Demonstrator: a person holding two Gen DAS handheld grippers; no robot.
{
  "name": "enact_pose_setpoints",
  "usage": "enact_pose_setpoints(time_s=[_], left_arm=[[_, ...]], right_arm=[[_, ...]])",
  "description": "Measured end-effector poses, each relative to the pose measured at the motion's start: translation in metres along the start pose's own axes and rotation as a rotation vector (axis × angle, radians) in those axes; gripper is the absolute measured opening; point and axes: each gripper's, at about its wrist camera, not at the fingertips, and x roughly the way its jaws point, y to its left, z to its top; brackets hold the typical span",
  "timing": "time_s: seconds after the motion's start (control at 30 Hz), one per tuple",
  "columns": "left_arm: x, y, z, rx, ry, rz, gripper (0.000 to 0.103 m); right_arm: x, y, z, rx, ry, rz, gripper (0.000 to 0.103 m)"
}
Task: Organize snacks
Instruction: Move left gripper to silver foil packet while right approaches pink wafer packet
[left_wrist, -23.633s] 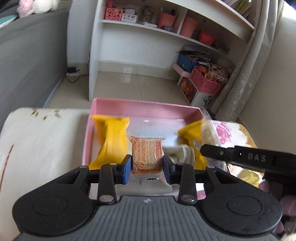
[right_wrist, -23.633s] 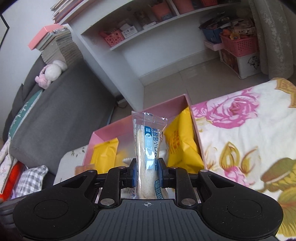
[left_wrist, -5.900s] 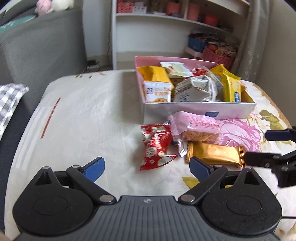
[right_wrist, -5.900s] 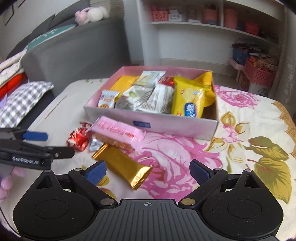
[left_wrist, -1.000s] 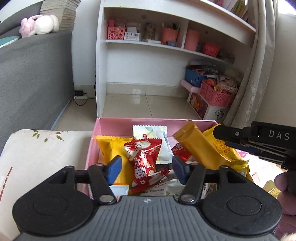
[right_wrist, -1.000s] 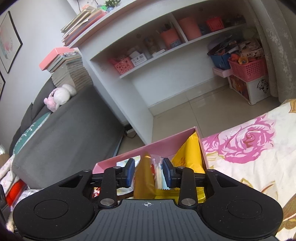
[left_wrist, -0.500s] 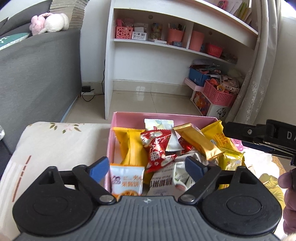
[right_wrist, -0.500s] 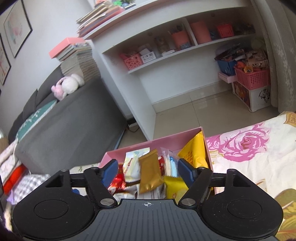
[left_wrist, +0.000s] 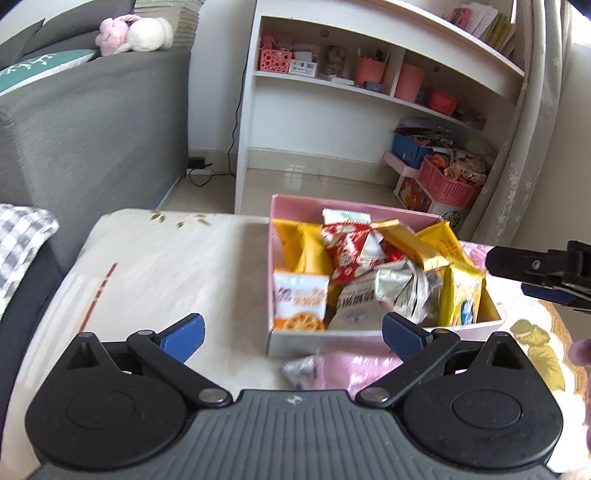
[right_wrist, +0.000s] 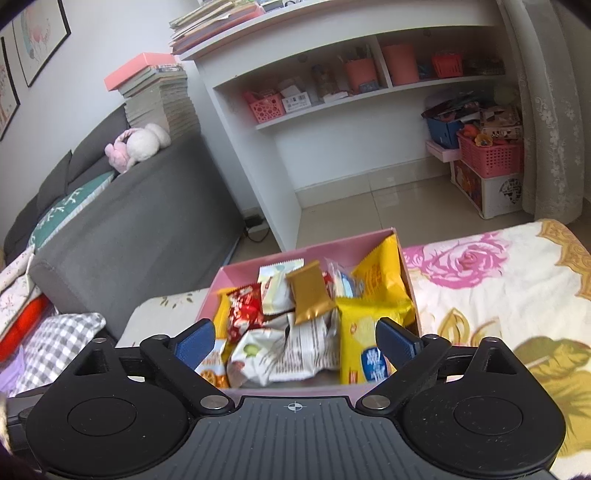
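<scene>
Snacks filled the pink box (left_wrist: 384, 334) on the flowered tablecloth (right_wrist: 498, 295), with a red packet (left_wrist: 345, 254) and a gold packet (right_wrist: 310, 293) lying on top of the heap. Both tongs hung empty, jaws spreading wide: the left gripper (left_wrist: 293, 332) before the box's near wall, the right gripper (right_wrist: 295, 339) above the pile. One pink wrapper (left_wrist: 354, 367) (blurred) lay outside the box.
</scene>
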Motion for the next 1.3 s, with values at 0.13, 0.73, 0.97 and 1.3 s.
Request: enact_pose_setpoints(time_s=[0.13,0.73,0.97,1.3], left_arm=[[-0.010,0.008,-0.012,0.003,0.003,0.016,0.103],[0.009,0.035,-0.038,0.057,0.220,0.092,0.099],[0.014,0.033,-0.040,0.093,0.253,0.068,0.099],[0.017,0.027,-0.047,0.151,0.270,0.047,0.099]], right_arm=[[-0.008,0.002,-0.011,0.018,0.013,-0.003,0.097],[0.038,0.016,-0.045,0.161,0.224,-0.065,0.097],[0.063,0.041,-0.050,0.126,0.262,-0.054,0.097],[0.079,0.043,-0.063,0.034,0.292,-0.156,0.097]])
